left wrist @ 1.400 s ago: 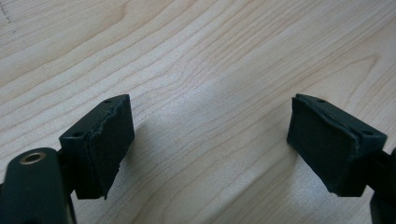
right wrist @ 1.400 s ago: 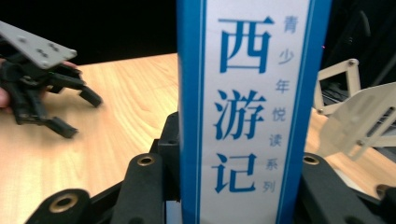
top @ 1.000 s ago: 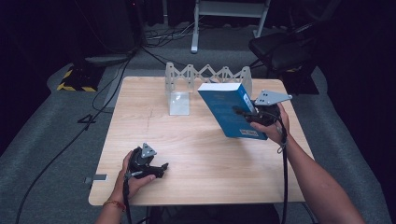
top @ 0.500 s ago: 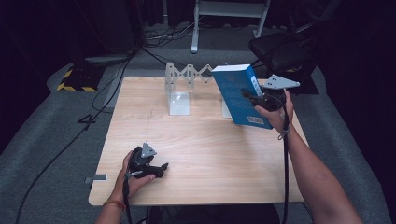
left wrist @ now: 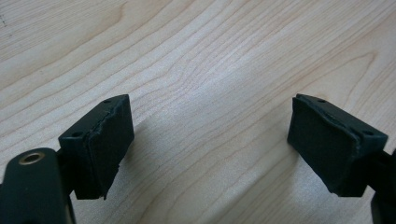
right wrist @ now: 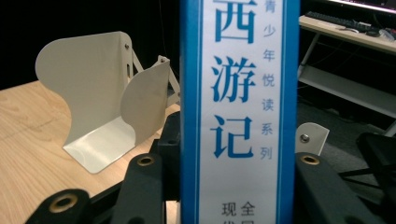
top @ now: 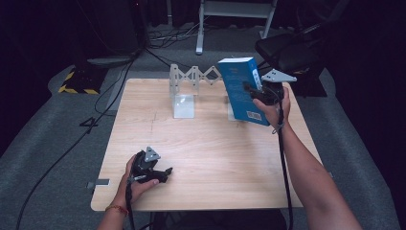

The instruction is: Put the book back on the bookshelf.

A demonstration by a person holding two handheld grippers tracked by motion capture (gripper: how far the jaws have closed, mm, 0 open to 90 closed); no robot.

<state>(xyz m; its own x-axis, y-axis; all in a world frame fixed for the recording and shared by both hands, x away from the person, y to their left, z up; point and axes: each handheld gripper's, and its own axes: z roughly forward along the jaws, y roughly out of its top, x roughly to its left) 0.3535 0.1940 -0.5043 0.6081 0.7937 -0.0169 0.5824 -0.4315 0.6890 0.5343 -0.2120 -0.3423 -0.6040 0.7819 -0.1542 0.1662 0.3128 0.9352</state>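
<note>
The blue book (top: 243,88) is held upright and clear of the table (top: 206,158), just beside the white expanding book rack (top: 191,88) at the far edge, apparently so it can be stood between the rack's plates. The right claw (top: 253,91) is clamped on it, a jaw on each cover and the spine (right wrist: 240,107) facing its camera. The left claw (top: 165,172) rests on the near table, jaws wide with nothing between them.

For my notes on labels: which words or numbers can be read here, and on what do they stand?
"西游记": large blue characters, spine of the blue-and-white book.
"青少年悦读系列": small blue characters beside them, same spine.
"现", "全": spine's bottom edge, cut off.
Back cover print, high view: too small to read.
</note>
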